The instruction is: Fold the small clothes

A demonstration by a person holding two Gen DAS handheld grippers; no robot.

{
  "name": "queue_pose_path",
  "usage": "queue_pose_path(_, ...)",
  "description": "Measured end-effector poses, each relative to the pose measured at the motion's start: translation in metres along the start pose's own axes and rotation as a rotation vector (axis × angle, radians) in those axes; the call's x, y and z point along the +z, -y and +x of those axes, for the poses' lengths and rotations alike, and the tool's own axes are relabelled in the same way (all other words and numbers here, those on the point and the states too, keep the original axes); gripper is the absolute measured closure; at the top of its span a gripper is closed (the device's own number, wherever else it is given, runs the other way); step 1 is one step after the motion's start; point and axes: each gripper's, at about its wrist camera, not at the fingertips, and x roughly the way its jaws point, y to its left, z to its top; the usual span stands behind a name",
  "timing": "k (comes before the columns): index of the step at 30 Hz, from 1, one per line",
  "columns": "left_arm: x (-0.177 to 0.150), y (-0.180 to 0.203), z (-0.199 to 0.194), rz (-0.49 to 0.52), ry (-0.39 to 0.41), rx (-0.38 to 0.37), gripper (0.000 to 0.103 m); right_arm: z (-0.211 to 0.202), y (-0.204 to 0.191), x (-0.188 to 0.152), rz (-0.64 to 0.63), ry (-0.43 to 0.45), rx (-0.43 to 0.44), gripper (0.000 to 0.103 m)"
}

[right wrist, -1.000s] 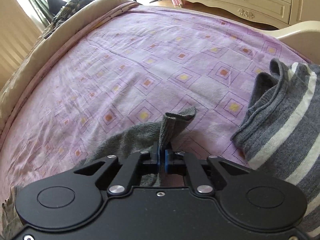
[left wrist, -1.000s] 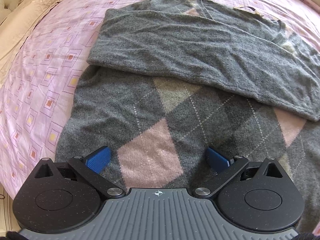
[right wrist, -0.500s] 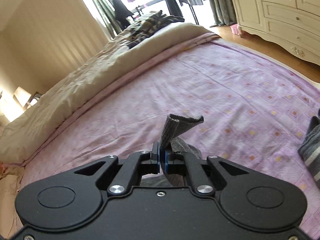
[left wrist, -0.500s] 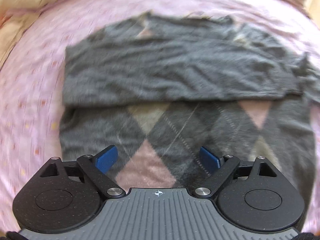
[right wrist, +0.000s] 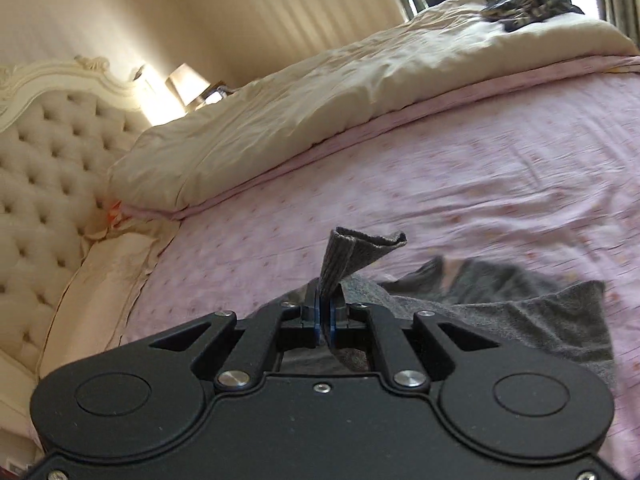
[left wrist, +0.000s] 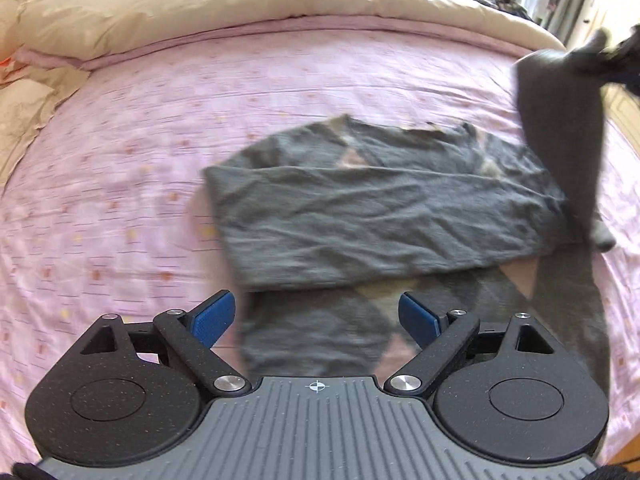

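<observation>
Left wrist view: high over near edge of sweater [left wrist: 360,216], tilted down, facing cream duvet [left wrist: 240,4] beyond sweater. Right wrist view: low, close over sweater [right wrist: 520,312], facing headboard [right wrist: 44,152] past duvet [right wrist: 320,92]. Shared: sweater, pink sheet [left wrist: 120,184], duvet; dark blurred shape right of sweater probably right gripper's raised sleeve [left wrist: 560,120].

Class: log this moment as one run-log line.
left gripper: open, over sweater | right gripper: shut on sleeve cuff, lifted | bedsheet

A grey sweater [left wrist: 360,216] and cream duvet [left wrist: 248,4] lie on the pink-sheeted bed [left wrist: 120,184].
</observation>
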Motion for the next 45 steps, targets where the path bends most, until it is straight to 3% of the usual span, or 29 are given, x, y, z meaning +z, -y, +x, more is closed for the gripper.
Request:
queue_pose_path(6, -0.001, -0.044, -0.001, -0.062, -0.017, 0.015, 0.013, 0.073, -0.054, -0.046, -0.058, -0.131, 0.026, 0.092)
queue_pose_path(11, -0.001, -0.063, 0.000, -0.129, -0.013, -0.011, 0.013, 0.088, -0.079, -0.079, -0.155, -0.205, 0.039, 0.082)
queue_pose_path(12, 0.000, -0.064, 0.000, -0.139, -0.011, -0.020, 0.013, 0.089, -0.084, -0.083, -0.181, -0.218, 0.036, 0.076)
queue_pose_path(13, 0.001, -0.064, 0.000, -0.146, -0.009, -0.028, 0.013, 0.088, -0.086, -0.087, -0.206, -0.224, 0.029, 0.055)
queue_pose_path(14, 0.003, -0.063, 0.001, -0.148, -0.006, -0.038, 0.013, 0.084, -0.084, -0.089, -0.225, -0.222, 0.021, 0.040)
queue_pose_path(15, 0.005, -0.061, 0.002, -0.145, -0.002, -0.047, 0.013, 0.079, -0.081, -0.091, -0.240, -0.215, 0.014, 0.036)
queue_pose_path(18, 0.012, -0.048, 0.010, -0.124, 0.003, -0.068, 0.013, 0.067, -0.065, -0.094, -0.258, -0.223, -0.043, 0.035)
queue_pose_path(20, 0.015, -0.039, 0.017, -0.110, 0.001, -0.084, 0.013, 0.058, -0.053, -0.097, -0.269, -0.225, -0.111, 0.025)
queue_pose_path(25, 0.021, -0.012, 0.041, -0.049, -0.016, -0.106, 0.014, 0.035, -0.018, -0.111, -0.302, -0.242, -0.251, 0.017)
queue_pose_path(33, 0.028, 0.000, 0.074, -0.007, -0.046, -0.033, 0.016, 0.013, 0.022, -0.126, -0.227, -0.292, -0.292, 0.017)
queue_pose_path(35, 0.029, -0.002, 0.083, -0.016, -0.064, -0.036, 0.024, 0.011, 0.027, -0.126, -0.202, -0.295, -0.288, 0.018)
queue_pose_path(36, 0.030, -0.003, 0.087, -0.022, -0.078, -0.042, 0.035, 0.009, 0.030, -0.126, -0.190, -0.297, -0.283, 0.018)
queue_pose_path(39, 0.031, -0.001, 0.094, -0.030, -0.095, -0.052, 0.043, 0.008, 0.034, -0.125, -0.171, -0.302, -0.273, 0.018)
queue_pose_path(41, 0.033, 0.006, 0.093, -0.011, -0.080, -0.048, 0.058, 0.008, 0.035, -0.124, -0.170, -0.305, -0.266, 0.018)
queue_pose_path(43, 0.034, 0.013, 0.090, 0.003, -0.070, -0.052, 0.084, 0.008, 0.035, -0.124, -0.171, -0.309, -0.261, 0.018)
queue_pose_path(45, 0.034, 0.019, 0.085, 0.006, -0.059, -0.070, 0.095, 0.008, 0.037, -0.124, -0.170, -0.314, -0.254, 0.018)
